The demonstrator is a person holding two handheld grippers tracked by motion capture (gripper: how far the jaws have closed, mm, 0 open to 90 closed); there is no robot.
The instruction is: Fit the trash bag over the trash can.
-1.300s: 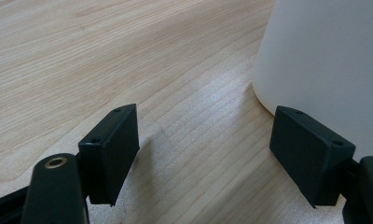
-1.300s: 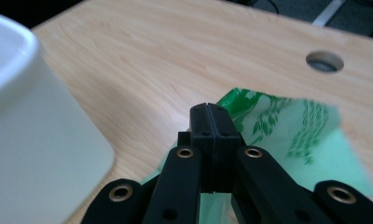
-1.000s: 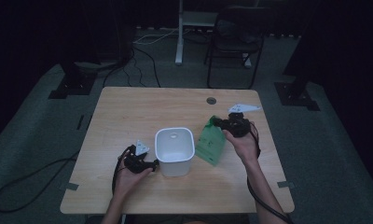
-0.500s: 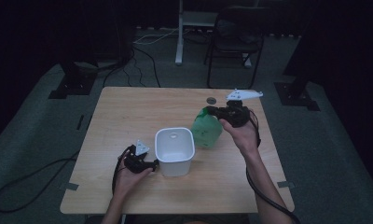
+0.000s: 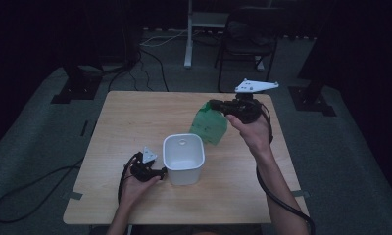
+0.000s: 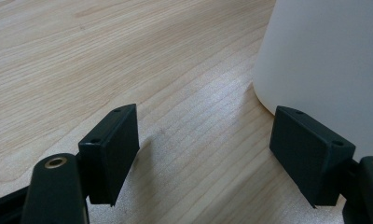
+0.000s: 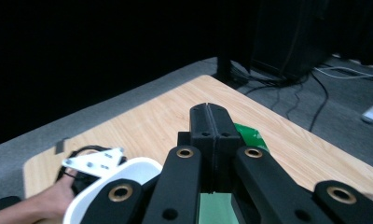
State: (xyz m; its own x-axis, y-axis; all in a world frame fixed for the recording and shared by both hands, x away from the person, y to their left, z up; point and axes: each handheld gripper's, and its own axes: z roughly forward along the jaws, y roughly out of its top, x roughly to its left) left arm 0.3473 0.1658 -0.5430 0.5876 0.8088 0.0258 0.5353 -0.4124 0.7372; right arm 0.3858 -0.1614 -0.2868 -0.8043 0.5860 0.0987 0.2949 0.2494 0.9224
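Pickup done: right gripper [image 5: 214,104] clamped on top edge of green bag [image 5: 208,127], held off the table beside the white container [image 5: 183,157], likely headed in; left gripper [image 5: 160,172] released, jaws apart next to its wall.

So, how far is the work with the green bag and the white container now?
Done: the right gripper is shut on the green bag and holds it off the table. In hand: the bag hangs beside the white container, above and behind it. The open left gripper waits beside the container. Left: probably bringing the bag over the opening.
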